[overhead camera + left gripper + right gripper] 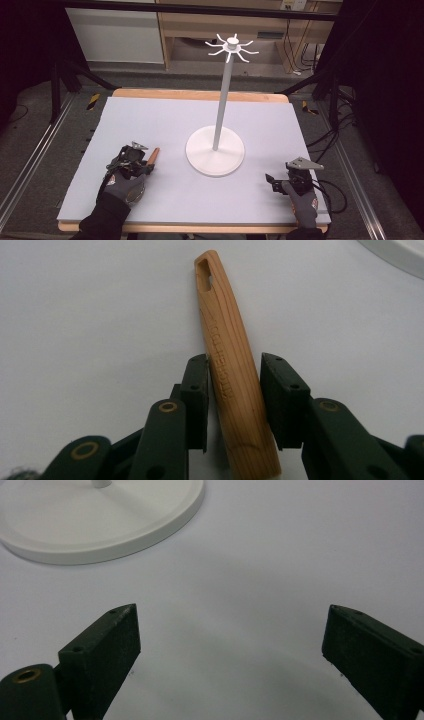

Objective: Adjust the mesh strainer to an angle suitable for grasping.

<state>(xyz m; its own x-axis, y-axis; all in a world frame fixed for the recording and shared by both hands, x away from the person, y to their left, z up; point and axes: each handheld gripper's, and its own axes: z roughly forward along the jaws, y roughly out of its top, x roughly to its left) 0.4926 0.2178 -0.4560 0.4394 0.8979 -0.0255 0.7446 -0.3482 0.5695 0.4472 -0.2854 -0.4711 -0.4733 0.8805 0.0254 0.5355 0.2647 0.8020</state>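
A wooden handle (232, 375) with a slot at its far end lies on the white table top (200, 120). In the high view the wooden handle (154, 154) points away from the person at front left. My left gripper (234, 365) has its jaws on both sides of the handle, pressed against it. Seen from above, the left gripper (145, 164) is in a gloved hand. My right gripper (272, 181) rests at front right, and in its own view the right gripper (230, 625) stands wide open over bare table.
A white stand with a round base (200, 150), a tall pole (222, 100) and a ring of hooks (231, 47) on top is at the table's middle. Its base rim (150, 530) lies just ahead of my right gripper. Shelving and cables are beyond the table.
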